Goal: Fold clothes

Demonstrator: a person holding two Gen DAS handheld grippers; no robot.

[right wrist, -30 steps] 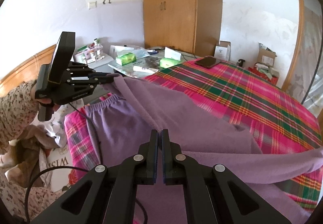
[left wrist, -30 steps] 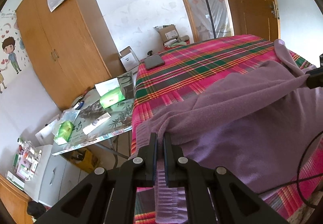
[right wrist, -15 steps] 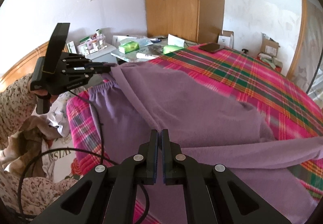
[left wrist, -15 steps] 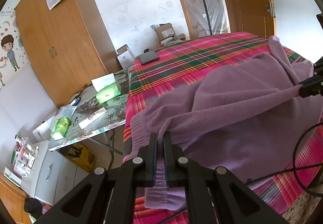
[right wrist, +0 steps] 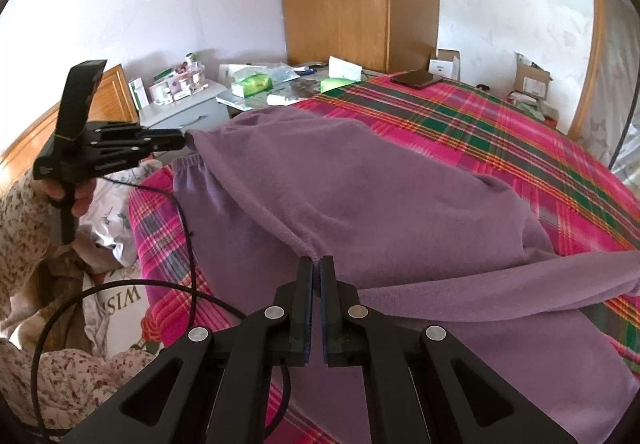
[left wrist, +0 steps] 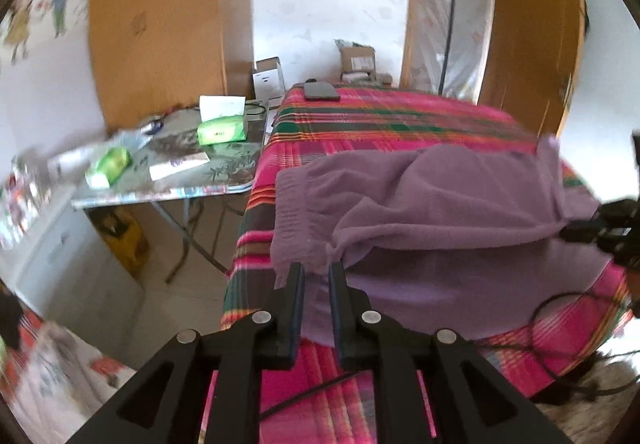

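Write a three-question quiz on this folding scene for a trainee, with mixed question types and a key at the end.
1. True or false: the right gripper is shut on a fold of the purple fleece garment.
2. Which item lies on the far corner of the plaid bedspread? A. dark phone B. green tissue pack C. cardboard box
3. Fill in: in the left wrist view, the fingers of the left gripper stand ____ (apart / together).

Key: 1 true; 2 A; 3 apart.
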